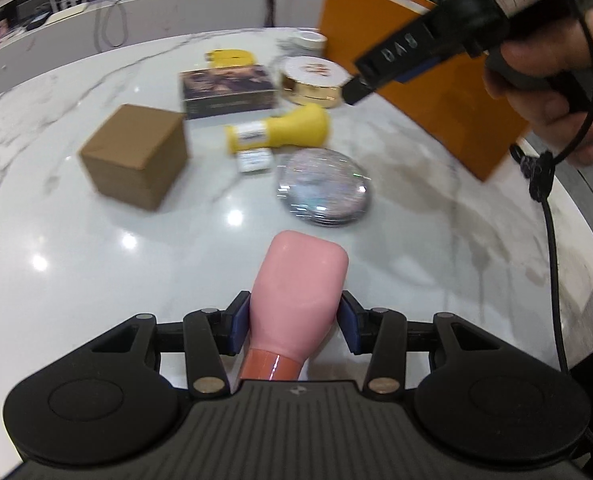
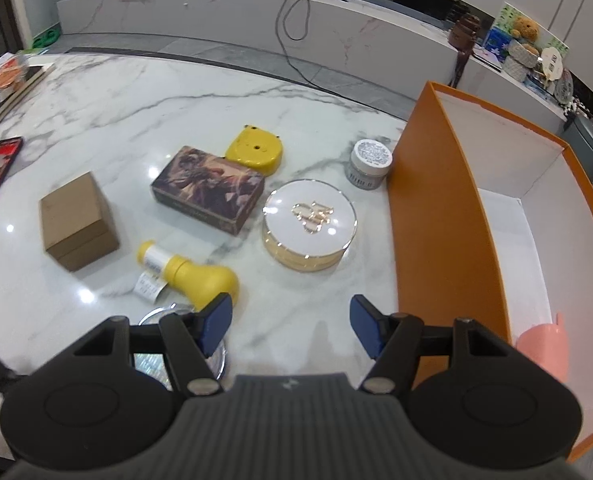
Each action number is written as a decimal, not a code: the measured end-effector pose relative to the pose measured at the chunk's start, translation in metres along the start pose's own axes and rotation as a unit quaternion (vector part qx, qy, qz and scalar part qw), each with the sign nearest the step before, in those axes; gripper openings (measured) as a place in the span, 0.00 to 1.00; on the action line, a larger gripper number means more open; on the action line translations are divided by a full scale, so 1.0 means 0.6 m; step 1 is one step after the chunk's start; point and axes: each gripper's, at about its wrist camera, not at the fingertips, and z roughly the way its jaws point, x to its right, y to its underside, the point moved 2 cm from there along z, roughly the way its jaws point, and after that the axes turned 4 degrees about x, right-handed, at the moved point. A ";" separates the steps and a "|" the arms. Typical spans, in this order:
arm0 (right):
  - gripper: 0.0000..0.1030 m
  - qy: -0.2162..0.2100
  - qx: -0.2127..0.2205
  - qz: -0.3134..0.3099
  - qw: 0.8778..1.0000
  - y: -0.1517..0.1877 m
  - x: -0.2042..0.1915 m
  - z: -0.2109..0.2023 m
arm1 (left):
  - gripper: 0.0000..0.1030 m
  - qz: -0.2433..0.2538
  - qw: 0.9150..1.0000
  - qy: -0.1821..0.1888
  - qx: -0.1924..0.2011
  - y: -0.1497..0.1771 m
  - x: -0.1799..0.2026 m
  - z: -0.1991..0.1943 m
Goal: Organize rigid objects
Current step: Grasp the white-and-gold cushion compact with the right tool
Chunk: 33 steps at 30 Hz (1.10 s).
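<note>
On the marble table (image 2: 96, 92), from left to right, we see a brown cardboard box (image 2: 78, 222), a yellow bottle (image 2: 188, 270) lying on its side with a small paper tag beside it, a dark picture-printed box (image 2: 208, 190), a yellow lid-shaped piece (image 2: 255, 150), a round gold-and-white tin (image 2: 309, 226), a small grey jar (image 2: 370, 164), and at the far right a tall orange box (image 2: 448, 208) with a white, mostly bare inside. Our left gripper (image 1: 294, 322) is clenched on a pink bottle (image 1: 300, 300), held above the table near a shiny round compact (image 1: 324, 186). Our right gripper (image 2: 288, 326) hangs released, empty, between the yellow bottle and the orange wall. We judge the pink bottle could slip, since the pads grip only its smooth, tapering sides. Swinging it rightward risks knocking the compact or striking the orange rim. The widest open room lies on the near table and inside the orange box.
</note>
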 end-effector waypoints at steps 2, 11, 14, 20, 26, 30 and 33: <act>0.63 0.009 0.001 0.008 1.000 -0.004 0.003 0.016 | 0.51 -0.010 1.000 -0.007 0.003 -0.002 -0.017 -0.004; 0.70 0.019 0.020 0.046 0.999 -0.028 0.018 0.073 | 0.51 -0.038 0.999 -0.025 0.015 -0.015 -0.066 -0.005; 0.70 0.021 0.021 0.058 0.998 -0.035 0.022 0.093 | 0.51 -0.036 0.999 -0.027 0.018 -0.022 -0.069 0.002; 0.76 0.010 0.018 0.076 0.997 -0.036 0.033 0.127 | 0.51 -0.039 0.999 -0.024 0.022 -0.027 -0.076 0.006; 0.76 0.007 0.026 0.078 0.997 -0.043 0.032 0.148 | 0.51 -0.038 0.999 -0.024 0.028 -0.031 -0.081 0.009; 0.76 0.000 0.033 0.083 0.996 -0.046 0.034 0.162 | 0.51 -0.033 0.999 -0.027 0.030 -0.034 -0.081 0.013; 0.76 -0.004 0.038 0.079 0.996 -0.049 0.036 0.165 | 0.50 -0.031 0.999 -0.030 0.031 -0.037 -0.082 0.016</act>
